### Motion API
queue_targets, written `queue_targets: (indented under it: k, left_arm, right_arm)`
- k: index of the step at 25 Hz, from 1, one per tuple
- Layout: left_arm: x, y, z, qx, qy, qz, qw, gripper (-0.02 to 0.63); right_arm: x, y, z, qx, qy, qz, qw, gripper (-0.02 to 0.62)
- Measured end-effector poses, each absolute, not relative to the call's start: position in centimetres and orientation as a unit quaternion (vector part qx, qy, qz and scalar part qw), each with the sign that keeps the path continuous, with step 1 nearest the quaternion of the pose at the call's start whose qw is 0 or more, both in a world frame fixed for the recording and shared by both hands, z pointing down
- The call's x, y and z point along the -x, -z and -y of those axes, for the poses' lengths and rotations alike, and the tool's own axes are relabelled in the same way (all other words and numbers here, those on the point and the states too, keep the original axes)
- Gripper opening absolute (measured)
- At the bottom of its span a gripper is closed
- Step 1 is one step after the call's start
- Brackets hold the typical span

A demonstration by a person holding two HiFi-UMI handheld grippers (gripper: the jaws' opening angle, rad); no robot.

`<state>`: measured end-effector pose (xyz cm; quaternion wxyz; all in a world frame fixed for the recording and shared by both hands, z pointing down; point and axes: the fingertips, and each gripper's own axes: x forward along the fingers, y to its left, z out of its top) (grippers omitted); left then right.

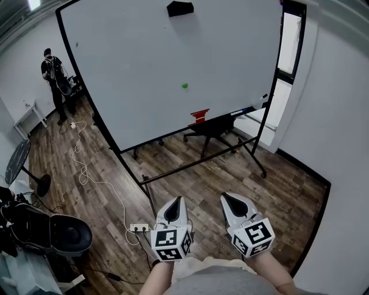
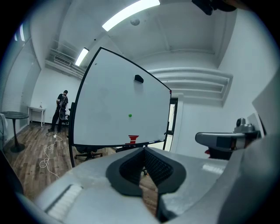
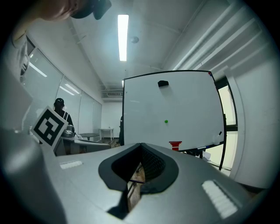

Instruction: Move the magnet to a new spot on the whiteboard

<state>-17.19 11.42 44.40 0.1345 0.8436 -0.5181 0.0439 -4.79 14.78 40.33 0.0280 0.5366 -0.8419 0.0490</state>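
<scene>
Head view: the magnet (image 1: 184,86) sits on the whiteboard (image 1: 132,63), below centre, above a red block (image 1: 199,116) at the bottom edge. The left gripper (image 1: 176,199) and right gripper (image 1: 226,197) are well apart from the whiteboard.
Left gripper view: jaws together, empty.
Right gripper view: jaws together, empty.

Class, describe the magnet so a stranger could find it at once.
Find the big whiteboard on its stand. Near its middle sits the magnet. It is a small green dot, unlike the black block up top and the red piece at the bottom.
</scene>
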Motion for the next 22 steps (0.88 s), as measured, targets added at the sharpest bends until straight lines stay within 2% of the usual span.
queue_targets:
  k: [22]
  left_arm:
    - [15.6, -45.1, -8.8, -0.834, -0.055, 0.532, 0.131, 0.003]
  right_arm:
    - [3.2, -40.2, -11.3, -0.520, -0.050, 0.852, 0.024, -0.002]
